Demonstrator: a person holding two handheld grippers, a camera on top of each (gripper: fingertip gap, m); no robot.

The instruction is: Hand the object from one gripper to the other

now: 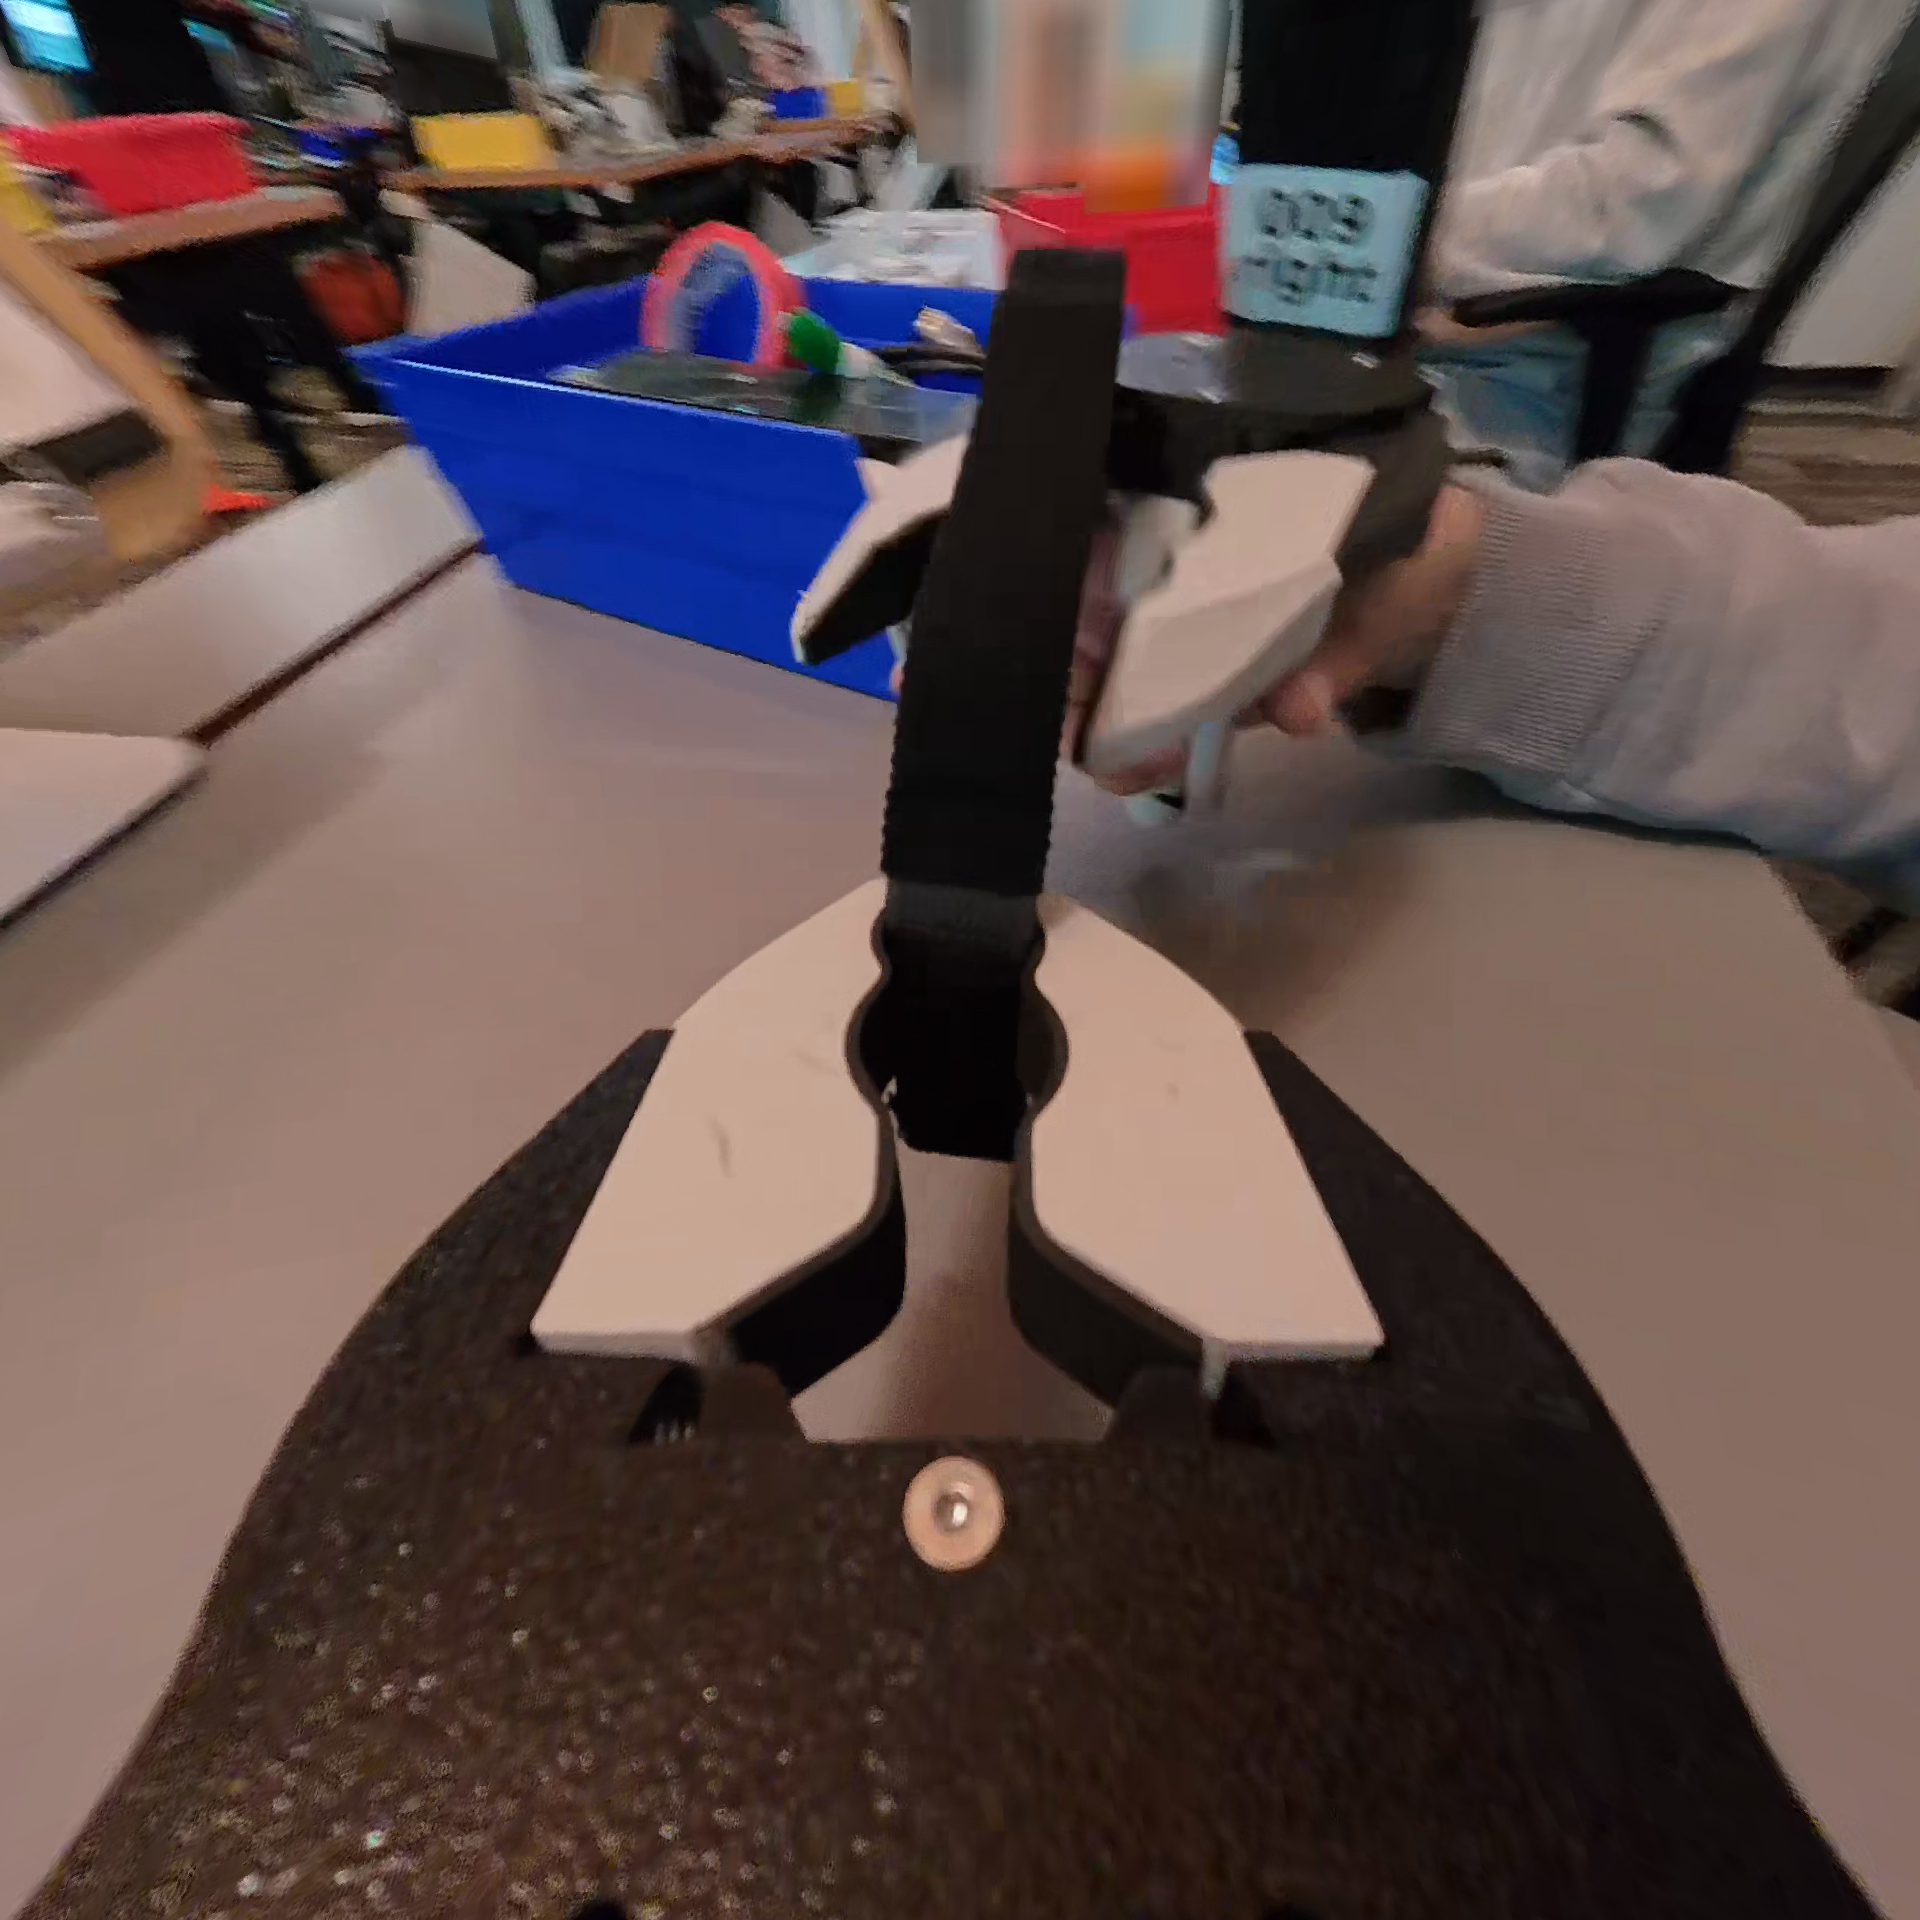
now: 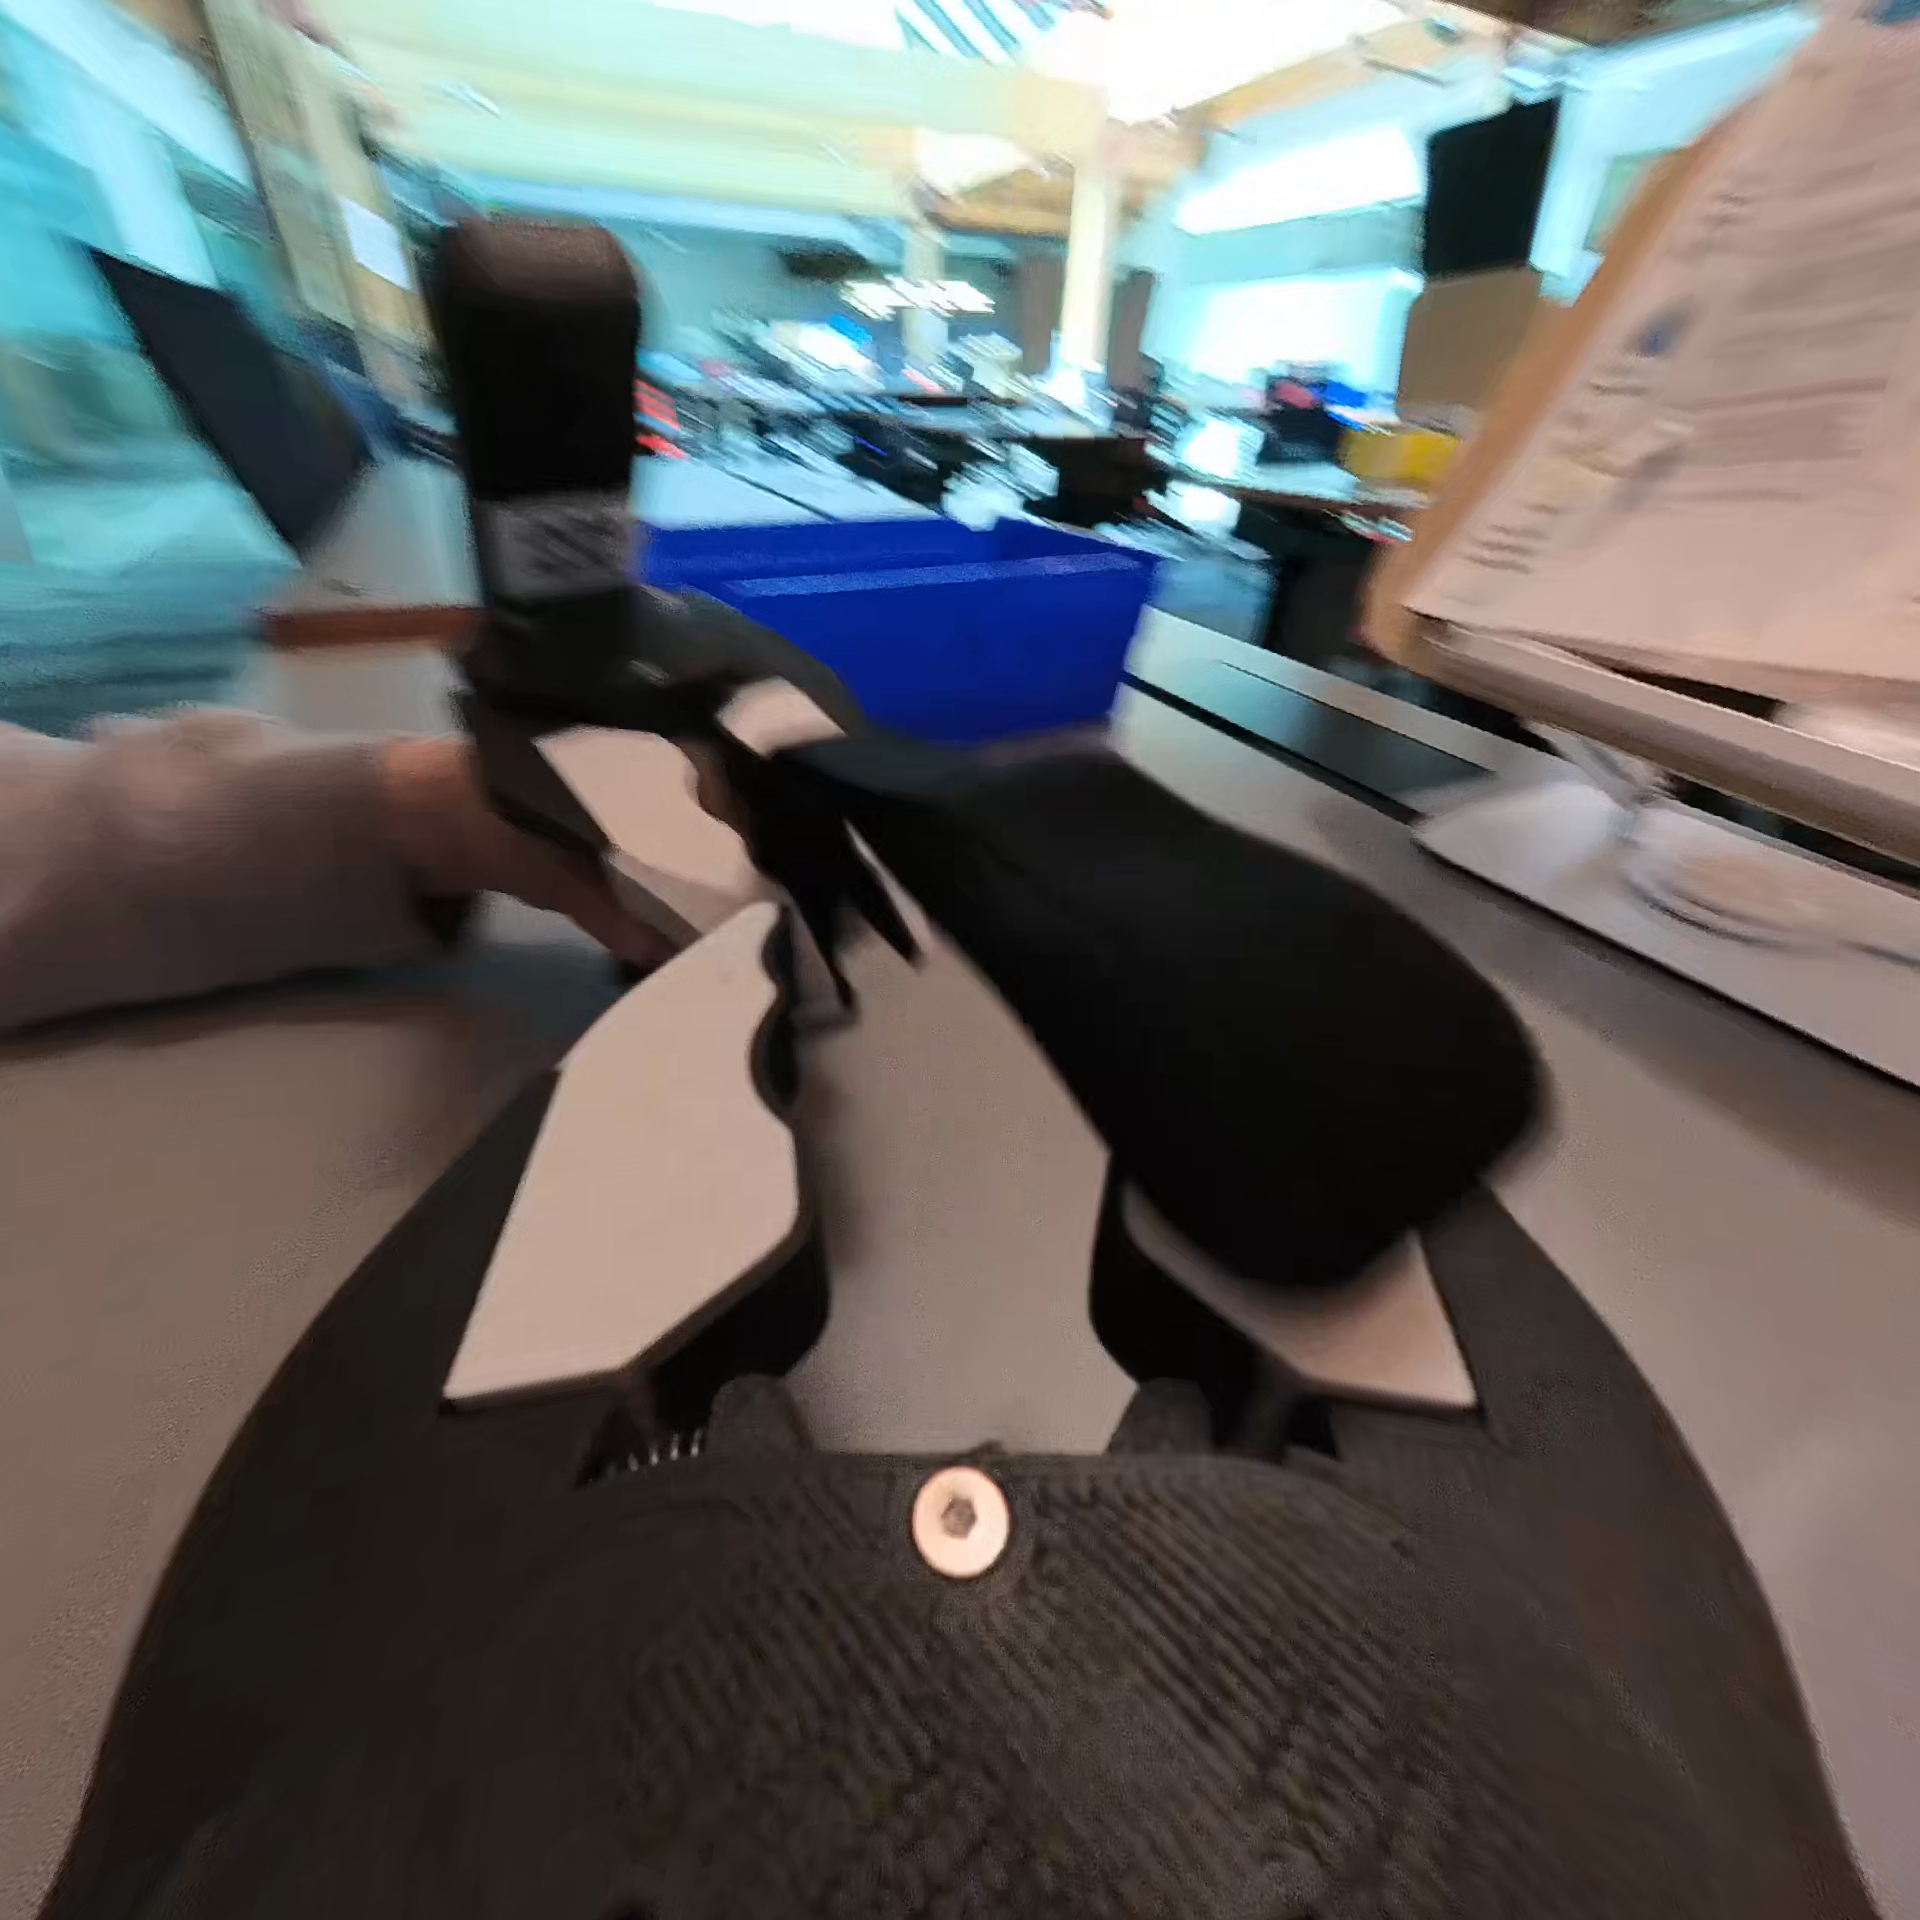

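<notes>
Counter (image 1: 416, 790): grey, wide, carries everything; seen in both views.
Bin (image 1: 623, 488): blue, at the far side of the counter, with a pink ring and dark items inside.
Person: light sleeve (image 1: 1683, 644) enters from the right, its hand on the right gripper's handle.
Strap (image 1: 987, 644): black, flat and long; its near end sits between the left jaws and it rises away from them, passing between the right jaws. In the right wrist view it is a blurred black shape (image 2: 1195, 997) lying over the right-hand finger.
Left gripper (image 1: 958, 914): jaws clenched on the strap's near end.
Right gripper (image 2: 935, 1049): jaws spread wide, either side of the strap; whether they touch it cannot be told.
</notes>
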